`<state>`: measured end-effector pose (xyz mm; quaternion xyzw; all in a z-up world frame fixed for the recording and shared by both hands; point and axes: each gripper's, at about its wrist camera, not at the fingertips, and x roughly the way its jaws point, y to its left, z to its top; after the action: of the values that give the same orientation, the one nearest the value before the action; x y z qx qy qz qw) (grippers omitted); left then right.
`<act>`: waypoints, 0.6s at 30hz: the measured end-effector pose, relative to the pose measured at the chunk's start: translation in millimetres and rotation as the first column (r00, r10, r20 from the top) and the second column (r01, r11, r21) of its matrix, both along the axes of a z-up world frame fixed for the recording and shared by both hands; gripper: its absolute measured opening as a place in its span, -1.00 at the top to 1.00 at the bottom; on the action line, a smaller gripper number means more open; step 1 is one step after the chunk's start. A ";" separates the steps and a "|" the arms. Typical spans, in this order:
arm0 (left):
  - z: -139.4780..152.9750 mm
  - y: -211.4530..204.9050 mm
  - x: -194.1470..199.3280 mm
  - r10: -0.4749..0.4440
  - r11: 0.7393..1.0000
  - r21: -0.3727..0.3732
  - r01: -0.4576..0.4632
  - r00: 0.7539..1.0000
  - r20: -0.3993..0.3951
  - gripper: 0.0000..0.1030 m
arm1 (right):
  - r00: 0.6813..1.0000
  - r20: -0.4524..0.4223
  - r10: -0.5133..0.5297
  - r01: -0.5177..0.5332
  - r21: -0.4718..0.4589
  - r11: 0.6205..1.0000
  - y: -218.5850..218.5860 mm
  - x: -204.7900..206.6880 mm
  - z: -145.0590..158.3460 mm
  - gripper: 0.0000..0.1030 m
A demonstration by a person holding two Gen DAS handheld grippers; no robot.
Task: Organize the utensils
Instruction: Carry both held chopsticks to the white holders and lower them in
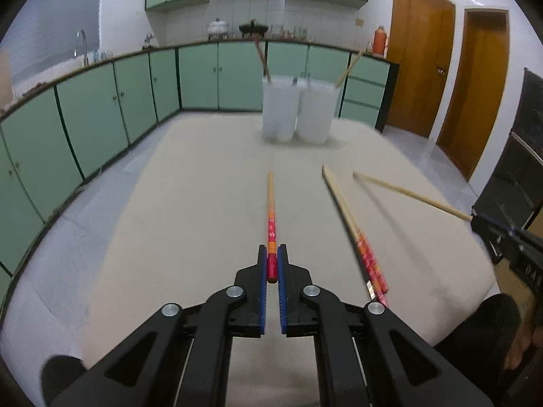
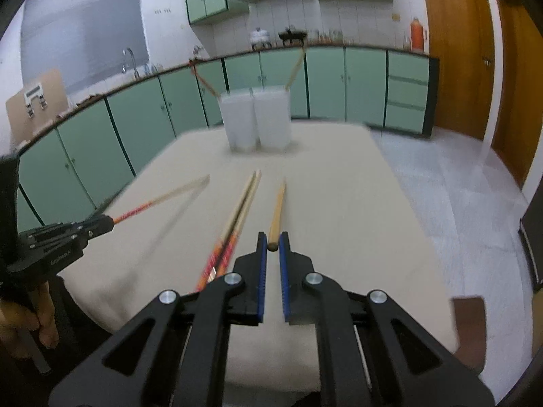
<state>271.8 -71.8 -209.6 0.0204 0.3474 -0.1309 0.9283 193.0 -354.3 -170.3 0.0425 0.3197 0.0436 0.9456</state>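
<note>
Your left gripper [image 1: 272,257] is clamped on the red end of a red-handled chopstick [image 1: 270,210], which points toward the far edge of the table [image 1: 190,203]. Your right gripper [image 2: 272,244] is closed on the butt end of a plain wooden chopstick [image 2: 278,207], aimed the same way.

Much is soft with blur. The pair of red-patterned chopsticks [image 1: 353,227] lying between the two grippers smears at its near end, and its print cannot be read. Near the far edge stand two cloudy white containers [image 1: 298,115] side by side, touching or nearly so; one stick [image 1: 263,59] leans out of the left one and another [image 1: 348,68] out of the right, but what else is inside is hidden by the frosted walls.

Only the left wrist view catches your right gripper at its right edge, largely cut off. Only the right wrist view shows your left hand [image 2: 34,315] wrapped round the handle, and a brown board [image 2: 37,98] on the counter [image 2: 101,96].
</note>
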 end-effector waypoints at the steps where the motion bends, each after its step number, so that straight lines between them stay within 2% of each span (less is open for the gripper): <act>1: 8.0 1.2 -0.8 -0.002 1.000 -0.001 0.002 1.000 0.012 0.89 | 1.000 0.020 0.005 -0.005 -0.001 1.000 -0.9 0.4 13.4 0.88; 6: 52.9 9.2 -1.8 -0.029 0.999 -0.028 0.031 0.998 0.057 0.89 | 0.995 0.092 0.040 -0.039 -0.018 0.999 -3.4 8.9 66.6 0.88; 9: 73.6 13.8 4.9 -0.053 0.997 -0.057 0.056 0.997 0.057 0.89 | 0.992 0.103 0.069 -0.068 -0.014 0.998 -6.6 18.5 87.1 0.88; 14: 87.8 17.0 25.5 -0.085 0.994 -0.064 0.086 0.996 0.018 0.89 | 0.991 0.068 0.111 -0.108 -0.055 0.993 -2.8 48.1 97.9 0.88; 16: 88.2 19.0 40.6 -0.106 0.991 -0.086 0.103 0.994 -0.040 0.89 | 0.991 0.039 0.128 -0.125 -0.062 0.990 -1.9 61.9 99.8 0.88; 18: 90.4 19.6 48.2 -0.116 0.990 -0.093 0.110 0.991 -0.062 0.89 | 0.989 0.000 0.146 -0.146 -0.068 0.987 -0.2 76.1 100.6 0.88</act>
<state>320.0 -52.3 -119.2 -0.0060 0.3707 -0.1994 0.9071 269.1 -354.5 -69.7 -0.0133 0.3207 0.1018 0.9416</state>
